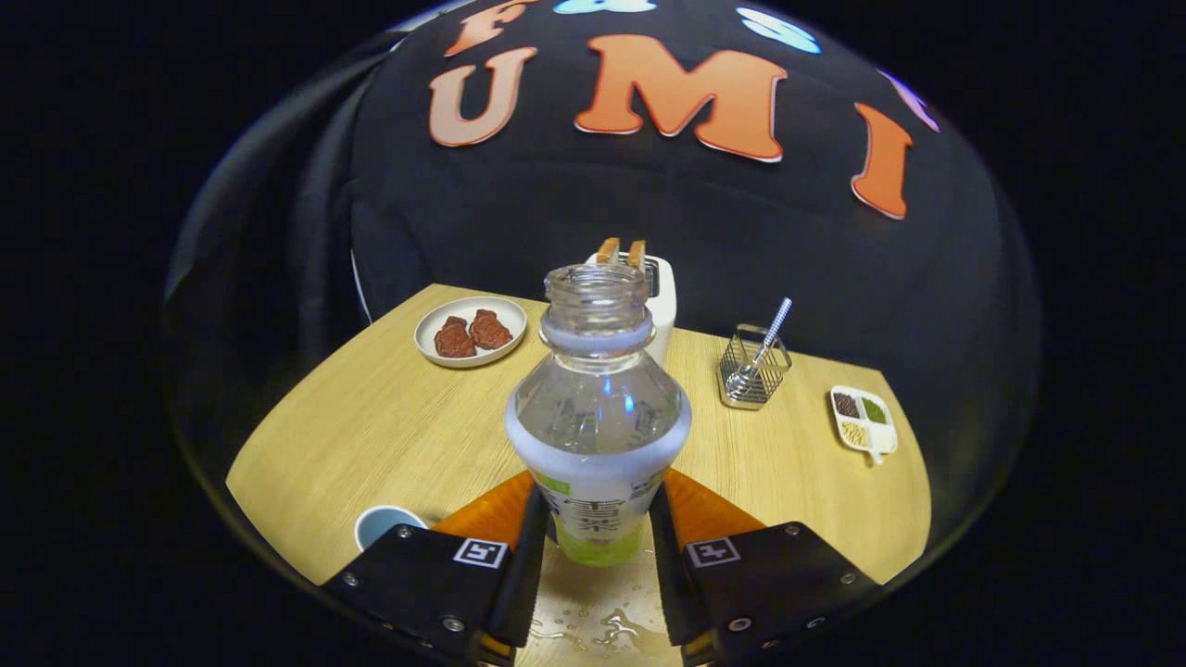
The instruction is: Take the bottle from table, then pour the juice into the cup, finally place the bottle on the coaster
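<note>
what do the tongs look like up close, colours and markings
The tongs have two black, blocky finger plates studded with silver screws, each carrying a square black-and-white marker tag. Orange wedge-shaped panels sit just ahead of the plates, and thin dark pads line the inner edges.

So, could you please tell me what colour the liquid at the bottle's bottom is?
Green, seen in the gripper view low in the bottle, which the gripper holds.

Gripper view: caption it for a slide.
Gripper shut on an uncapped bottle held upright above the wet table, cup beside its fingers.
</note>
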Motion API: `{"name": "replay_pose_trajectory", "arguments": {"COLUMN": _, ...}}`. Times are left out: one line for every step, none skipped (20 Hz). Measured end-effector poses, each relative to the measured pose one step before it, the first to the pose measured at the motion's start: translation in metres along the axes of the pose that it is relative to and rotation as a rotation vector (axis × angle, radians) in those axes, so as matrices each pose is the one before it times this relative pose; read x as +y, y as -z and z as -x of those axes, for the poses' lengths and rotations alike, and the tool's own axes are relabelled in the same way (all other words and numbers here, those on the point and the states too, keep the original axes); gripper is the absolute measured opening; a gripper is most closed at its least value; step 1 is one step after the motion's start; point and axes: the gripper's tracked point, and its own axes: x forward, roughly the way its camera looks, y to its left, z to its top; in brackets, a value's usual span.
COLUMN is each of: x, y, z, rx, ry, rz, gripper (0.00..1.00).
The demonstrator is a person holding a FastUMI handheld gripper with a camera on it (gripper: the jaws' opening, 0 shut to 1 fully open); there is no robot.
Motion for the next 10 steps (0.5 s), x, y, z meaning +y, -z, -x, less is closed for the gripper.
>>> {"name": "replay_pose_trajectory", "arguments": {"x": -0.00329, "y": 0.00187, "z": -0.01147, "rx": 0.00334, "ry": 0.00769, "rz": -0.02018, "gripper": 0.56}}
{"name": "replay_pose_trajectory", "arguments": {"x": -0.00232, "y": 0.00131, "z": -0.00973, "rx": -0.00105, "ry": 0.00122, "rz": -0.02005, "gripper": 0.55}}
{"name": "replay_pose_trajectory", "arguments": {"x": 0.00154, "y": 0.00267, "z": -0.00720, "rx": 0.00039, "ry": -0.00596, "rz": -0.02471, "gripper": 0.56}}
{"name": "replay_pose_trajectory", "arguments": {"x": 0.00325, "y": 0.00282, "z": -0.00447, "rx": 0.00368, "ry": -0.01634, "rz": -0.02599, "gripper": 0.56}}
{"name": "replay_pose_trajectory", "arguments": {"x": 0.00207, "y": 0.00015, "z": -0.00483, "rx": -0.00851, "ry": -0.01259, "rz": -0.01642, "gripper": 0.56}}
{"name": "replay_pose_trajectory", "arguments": {"x": 0.00080, "y": 0.00126, "z": -0.00548, "rx": -0.00251, "ry": -0.00341, "rz": -0.00080, "gripper": 0.56}}
{"name": "replay_pose_trajectory", "arguments": {"x": 0.00087, "y": 0.00419, "z": -0.00410, "rx": 0.00550, "ry": -0.00393, "rz": 0.00414, "gripper": 0.56}}
{"name": "replay_pose_trajectory", "arguments": {"x": 0.00236, "y": 0.00345, "z": -0.00449, "rx": 0.00335, "ry": -0.00915, "rz": -0.00070, "gripper": 0.56}}
{"name": "replay_pose_trajectory", "arguments": {"x": 0.00181, "y": 0.00350, "z": -0.00469, "rx": 0.00676, "ry": -0.00775, "rz": -0.00150, "gripper": 0.56}}
{"name": "replay_pose_trajectory", "arguments": {"x": 0.00006, "y": 0.00434, "z": -0.00334, "rx": 0.00514, "ry": -0.00233, "rz": 0.00324, "gripper": 0.56}}
